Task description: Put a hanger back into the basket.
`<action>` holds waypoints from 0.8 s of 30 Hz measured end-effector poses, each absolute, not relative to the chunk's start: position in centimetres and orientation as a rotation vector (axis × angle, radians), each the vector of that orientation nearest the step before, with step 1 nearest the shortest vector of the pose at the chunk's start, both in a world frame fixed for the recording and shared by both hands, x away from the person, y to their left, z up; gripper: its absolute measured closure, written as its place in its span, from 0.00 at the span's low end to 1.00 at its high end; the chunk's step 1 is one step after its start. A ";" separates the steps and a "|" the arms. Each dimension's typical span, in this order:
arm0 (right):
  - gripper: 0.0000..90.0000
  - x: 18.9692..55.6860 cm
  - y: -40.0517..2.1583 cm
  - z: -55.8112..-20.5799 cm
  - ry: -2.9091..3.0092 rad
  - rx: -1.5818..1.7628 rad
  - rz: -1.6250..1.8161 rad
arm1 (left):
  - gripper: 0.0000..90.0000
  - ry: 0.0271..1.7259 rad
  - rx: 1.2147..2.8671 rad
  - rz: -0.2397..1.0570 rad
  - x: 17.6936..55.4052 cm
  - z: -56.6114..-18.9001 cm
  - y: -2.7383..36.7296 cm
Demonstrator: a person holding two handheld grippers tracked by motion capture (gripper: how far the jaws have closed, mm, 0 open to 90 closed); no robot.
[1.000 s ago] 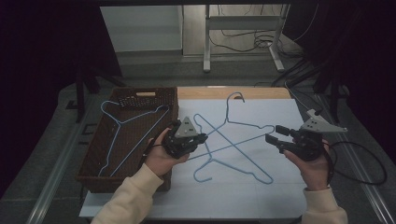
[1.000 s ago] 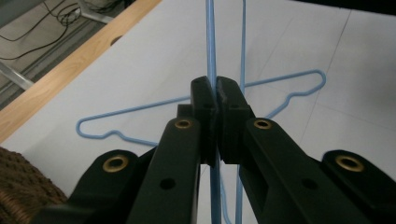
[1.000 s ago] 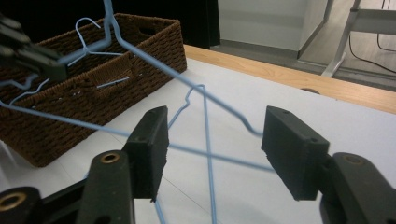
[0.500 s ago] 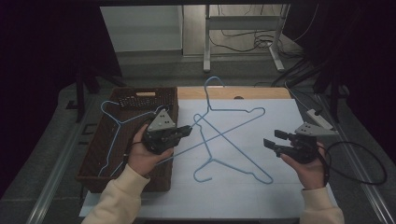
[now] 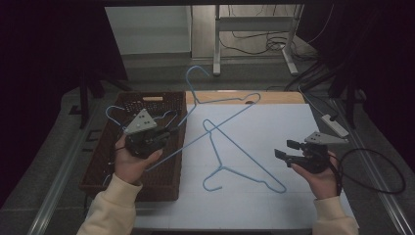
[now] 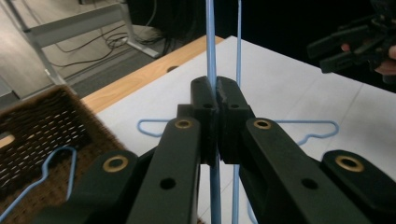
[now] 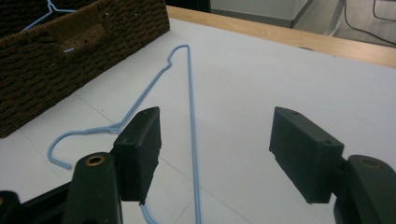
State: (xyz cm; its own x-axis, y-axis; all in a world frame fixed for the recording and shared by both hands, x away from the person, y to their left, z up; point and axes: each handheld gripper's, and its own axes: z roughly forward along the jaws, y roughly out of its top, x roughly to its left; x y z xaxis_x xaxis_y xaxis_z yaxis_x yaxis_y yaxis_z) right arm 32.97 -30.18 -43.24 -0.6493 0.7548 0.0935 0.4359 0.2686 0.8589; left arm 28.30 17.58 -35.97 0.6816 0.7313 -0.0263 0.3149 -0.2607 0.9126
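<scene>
My left gripper (image 5: 169,133) is shut on the wire of a blue hanger (image 5: 230,118) and holds it tilted in the air above the basket's right edge. Its hook points up and away. In the left gripper view the jaws (image 6: 217,98) pinch that wire (image 6: 211,46). A second blue hanger (image 5: 219,167) lies flat on the white table top. My right gripper (image 5: 283,149) hovers to its right. Its jaws have just been opening and nothing is between them. The lying hanger's wire (image 7: 191,116) shows on the table beyond the right gripper (image 7: 215,144).
A dark wicker basket (image 5: 161,183) stands at the table's left and holds another blue hanger (image 5: 113,110). A wooden strip (image 5: 274,97) runs along the far edge. A cable (image 5: 377,186) trails from the right gripper, and a power strip (image 5: 333,126) lies to the right.
My left gripper has carried the held hanger leftward and up, from over the white top to over the basket. My right gripper has sunk slightly and its jaws stand wider.
</scene>
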 end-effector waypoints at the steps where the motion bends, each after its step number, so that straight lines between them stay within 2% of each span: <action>1: 0.38 33.0 -30.2 -43.4 2.216 1.093 1.325 | 0.97 0.834 1.844 0.505 28.2 -36.1 18.0; 15: 0.38 32.7 -30.3 -43.7 2.222 1.088 1.325 | 0.97 1.005 1.747 0.611 27.1 -37.5 24.2; 24: 0.38 32.8 -30.1 -43.9 2.235 1.081 1.313 | 0.97 1.089 1.755 0.668 26.9 -38.6 26.4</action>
State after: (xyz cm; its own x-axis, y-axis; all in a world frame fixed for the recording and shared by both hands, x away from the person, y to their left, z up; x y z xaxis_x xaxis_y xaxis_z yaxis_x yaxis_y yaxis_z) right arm 32.80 -30.08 -43.87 -0.6568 0.7487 0.0900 0.4434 0.2869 0.8492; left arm 26.91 26.41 -38.59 0.4583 0.8885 -0.0245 0.3803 -0.1712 0.9089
